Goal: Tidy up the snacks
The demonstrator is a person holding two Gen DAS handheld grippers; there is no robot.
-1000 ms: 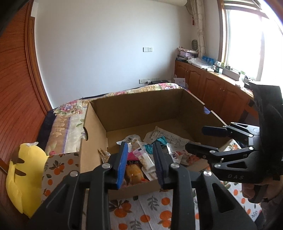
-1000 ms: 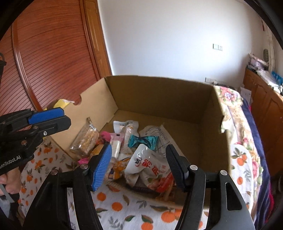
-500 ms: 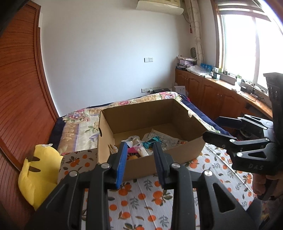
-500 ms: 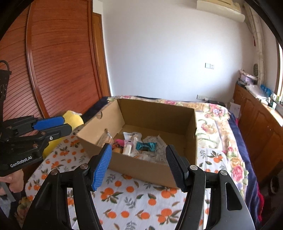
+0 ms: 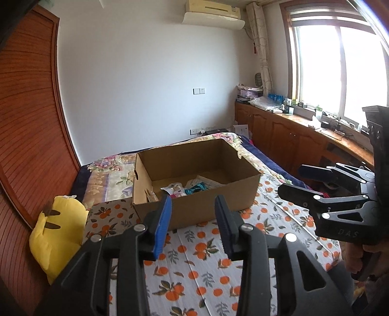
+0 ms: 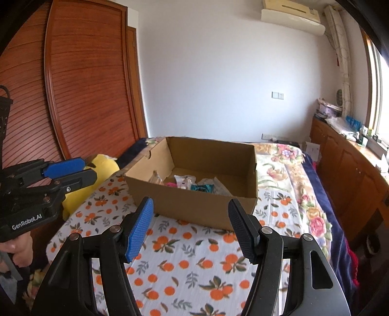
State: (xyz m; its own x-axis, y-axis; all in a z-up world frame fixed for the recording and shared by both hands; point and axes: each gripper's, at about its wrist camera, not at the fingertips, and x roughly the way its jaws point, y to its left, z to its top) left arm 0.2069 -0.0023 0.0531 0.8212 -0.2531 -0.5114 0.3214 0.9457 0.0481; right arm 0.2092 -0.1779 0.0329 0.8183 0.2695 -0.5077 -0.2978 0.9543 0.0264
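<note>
- Where the view begins, the left gripper (image 5: 193, 218) has just been parting its jaws, nothing between them; the right gripper (image 6: 190, 227) stands wide apart and empty.
- Below both lies an orange-print cloth (image 6: 194, 255) on the bed.
- Farther on sits the cardboard box (image 6: 194, 206), the snacks (image 6: 192, 183) inside it.
- A yellow plush (image 5: 60, 231) lies left of it.
- Beyond: wooden wardrobe (image 6: 92, 80), white wall (image 5: 145, 85), air conditioner (image 5: 214, 14), window (image 5: 340, 68).

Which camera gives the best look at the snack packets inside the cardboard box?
The right wrist view: it looks over the cardboard box's low front wall at the snack packets. In the left wrist view the front wall hides most of them.
</note>
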